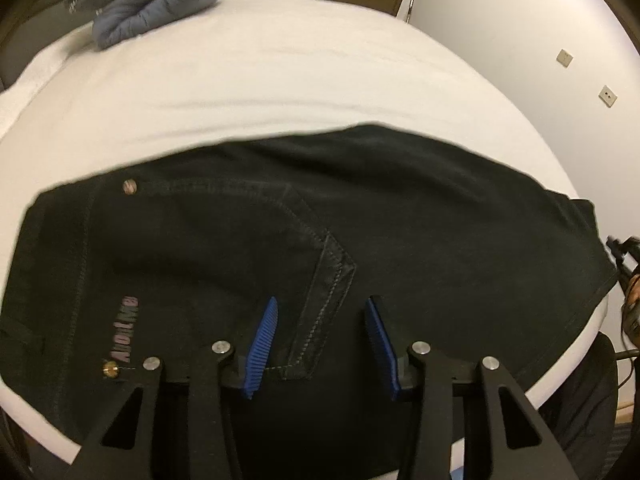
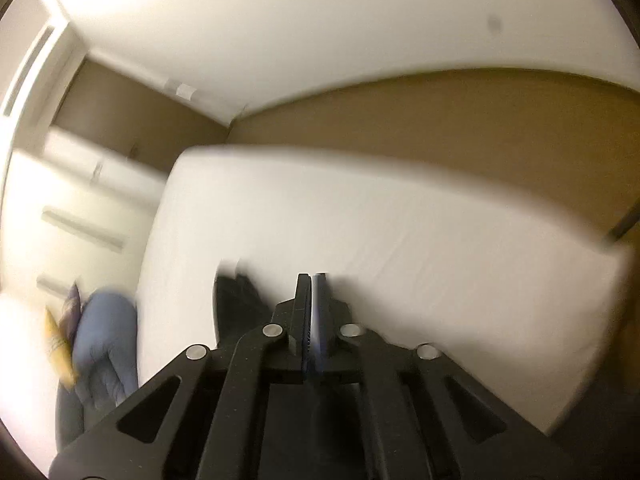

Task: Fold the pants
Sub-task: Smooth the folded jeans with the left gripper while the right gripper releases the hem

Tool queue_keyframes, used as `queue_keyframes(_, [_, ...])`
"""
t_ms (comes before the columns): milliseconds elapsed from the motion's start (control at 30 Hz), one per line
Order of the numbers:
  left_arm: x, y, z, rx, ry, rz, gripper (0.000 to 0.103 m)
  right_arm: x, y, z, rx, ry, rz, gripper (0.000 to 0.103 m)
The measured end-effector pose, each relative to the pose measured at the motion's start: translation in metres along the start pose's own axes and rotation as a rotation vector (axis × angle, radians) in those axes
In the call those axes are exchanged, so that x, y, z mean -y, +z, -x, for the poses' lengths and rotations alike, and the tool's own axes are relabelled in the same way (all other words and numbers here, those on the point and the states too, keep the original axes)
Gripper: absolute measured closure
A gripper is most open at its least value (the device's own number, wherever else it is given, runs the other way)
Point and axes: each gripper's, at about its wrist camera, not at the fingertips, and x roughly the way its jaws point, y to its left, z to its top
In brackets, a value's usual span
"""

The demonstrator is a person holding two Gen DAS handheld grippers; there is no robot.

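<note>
Black pants (image 1: pixel 280 248) lie folded flat on the white bed (image 1: pixel 260 80) at its near edge, back pocket and a small pink label facing up. My left gripper (image 1: pixel 322 304) is open just above the pocket, blue pads apart, holding nothing. My right gripper (image 2: pixel 314 280) is shut with its pads pressed together and nothing visible between them, held above the bed. A dark bit of the pants (image 2: pixel 236 300) shows to the left of its fingers. The right wrist view is blurred.
A grey-blue padded jacket (image 1: pixel 152 4) lies at the bed's far left corner; it also shows in the right wrist view (image 2: pixel 106 344). A white wall (image 1: pixel 520 60) with sockets runs along the bed's right side. Cupboards stand beyond the bed.
</note>
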Motion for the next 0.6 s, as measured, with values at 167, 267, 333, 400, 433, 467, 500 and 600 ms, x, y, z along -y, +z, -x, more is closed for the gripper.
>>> queue_keyframes(167, [0.04,0.018,0.005,0.056,-0.078,-0.053,0.055,-0.078,-0.048,-0.026,-0.189,0.236,0.116,0.096])
queue_keyframes(267, [0.066,0.03,-0.012,0.047,-0.159,-0.066,0.055,-0.128,-0.107,-0.072,-0.397,0.352,0.214,0.096])
queue_keyframes(333, [0.078,0.031,-0.025,0.019,-0.213,-0.066,0.055,-0.139,-0.148,-0.116,-0.553,0.342,0.218,0.096])
queue_keyframes(400, [0.085,0.031,-0.049,-0.036,-0.209,-0.061,0.066,-0.134,-0.169,-0.143,-0.621,0.274,0.206,0.103])
queue_keyframes(433, [0.082,0.028,-0.057,-0.042,-0.197,-0.055,0.075,-0.118,-0.175,-0.156,-0.633,0.246,0.175,0.103])
queue_keyframes(467, [0.076,0.027,-0.058,-0.035,-0.206,-0.035,0.078,-0.11,-0.174,-0.163,-0.626,0.287,0.14,0.103])
queue_keyframes(500, [0.065,0.026,-0.055,-0.036,-0.222,-0.014,0.089,-0.109,-0.17,-0.163,-0.598,0.305,0.128,0.103])
queue_keyframes(600, [0.028,0.024,-0.056,-0.053,-0.279,0.073,0.099,-0.097,-0.136,-0.15,-0.48,0.248,0.134,0.103])
